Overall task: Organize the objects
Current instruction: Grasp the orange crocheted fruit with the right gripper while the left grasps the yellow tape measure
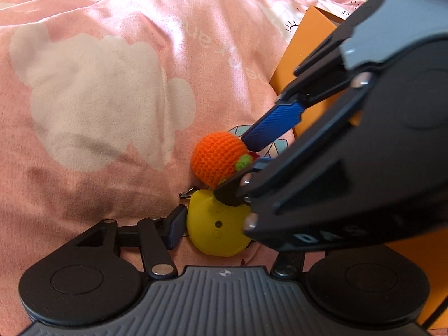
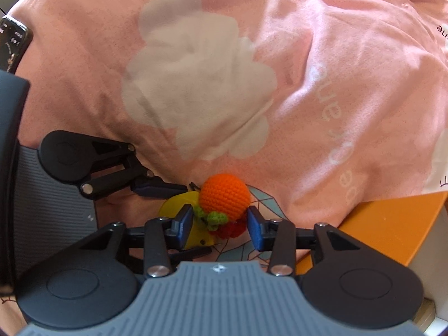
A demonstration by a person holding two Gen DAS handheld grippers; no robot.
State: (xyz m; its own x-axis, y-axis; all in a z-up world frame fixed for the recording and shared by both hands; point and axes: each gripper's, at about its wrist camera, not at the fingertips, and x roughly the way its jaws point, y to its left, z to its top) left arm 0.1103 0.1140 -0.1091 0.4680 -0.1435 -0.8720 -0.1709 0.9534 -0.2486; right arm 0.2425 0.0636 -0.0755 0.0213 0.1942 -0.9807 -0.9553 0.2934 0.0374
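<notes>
Where pink bedspread [image 2: 322,56] lies, orange box [image 2: 392,224] alongside

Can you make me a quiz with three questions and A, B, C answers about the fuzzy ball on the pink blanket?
1. Where is the ball?
A. inside the box
B. on the blanket
C. on a shelf

2. What colour is the ball's leaf?
A. blue
B. white
C. green

3. How are the jaws of the right gripper?
A. open
B. shut on the box
C. shut on nothing

Answers:
1 B: the ball lies on the blanket, and the box sits off to one side.
2 C: the leaf is bright green against the orange yarn.
3 A: the right wrist view shows a wide gap between the two blue pads, with the leaf in it.
</notes>
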